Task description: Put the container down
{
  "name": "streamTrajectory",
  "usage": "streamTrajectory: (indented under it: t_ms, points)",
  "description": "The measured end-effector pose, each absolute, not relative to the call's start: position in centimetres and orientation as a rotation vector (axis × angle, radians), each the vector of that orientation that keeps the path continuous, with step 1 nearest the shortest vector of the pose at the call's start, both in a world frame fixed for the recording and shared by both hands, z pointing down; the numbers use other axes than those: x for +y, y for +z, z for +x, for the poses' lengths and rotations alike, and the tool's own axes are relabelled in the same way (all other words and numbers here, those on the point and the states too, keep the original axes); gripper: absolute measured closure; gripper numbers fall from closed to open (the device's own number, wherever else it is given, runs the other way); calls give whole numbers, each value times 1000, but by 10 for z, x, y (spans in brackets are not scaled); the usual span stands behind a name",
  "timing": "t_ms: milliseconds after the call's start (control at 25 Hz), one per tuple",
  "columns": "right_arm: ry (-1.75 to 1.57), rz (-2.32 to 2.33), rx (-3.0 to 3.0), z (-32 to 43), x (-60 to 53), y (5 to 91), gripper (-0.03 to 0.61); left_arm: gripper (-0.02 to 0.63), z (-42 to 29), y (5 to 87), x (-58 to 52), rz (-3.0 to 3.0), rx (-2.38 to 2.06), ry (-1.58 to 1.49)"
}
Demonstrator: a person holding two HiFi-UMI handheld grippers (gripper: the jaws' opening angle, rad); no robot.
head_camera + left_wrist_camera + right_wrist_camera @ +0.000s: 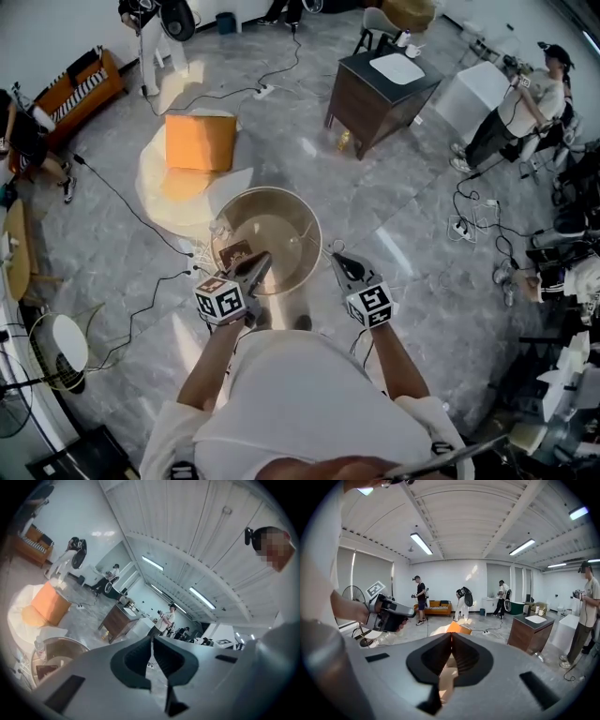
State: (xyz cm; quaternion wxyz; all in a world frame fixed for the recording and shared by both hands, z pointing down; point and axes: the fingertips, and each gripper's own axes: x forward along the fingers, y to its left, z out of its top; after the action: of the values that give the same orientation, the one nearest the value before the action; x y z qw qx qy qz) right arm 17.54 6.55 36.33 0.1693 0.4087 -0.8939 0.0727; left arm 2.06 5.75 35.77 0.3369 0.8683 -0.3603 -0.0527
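Note:
The container [281, 216] is a big round pale tub that stands on the grey floor right in front of me, with a small brown item [234, 253] lying inside near its left wall. My left gripper [260, 262] is shut and empty, its tips over the tub's near rim. My right gripper [338, 260] is shut too and holds nothing, just off the tub's right rim. In the left gripper view the closed jaws [152, 641] point up into the room and the tub [56, 649] shows at lower left. The right gripper view has its jaws [451, 639] closed with nothing between them.
An orange box [200, 141] sits on a white cushion beyond the tub. A dark wooden cabinet [380, 89] stands at the back right. Cables [131, 211] run over the floor. A fan [56, 349] is at my left. Several people stand around the room's edges.

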Motion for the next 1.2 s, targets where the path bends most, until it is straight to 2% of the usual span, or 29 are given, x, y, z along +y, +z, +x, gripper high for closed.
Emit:
streamTrajectory:
  t_ms: [480,1200]
  points:
    - [60,1233,-2537,191,65,342,581,594,0,334,60,2457,-1237,-25]
    - [57,1317,-2544,195,57,338,581,594,-22,339,51,2457,-1299,-31]
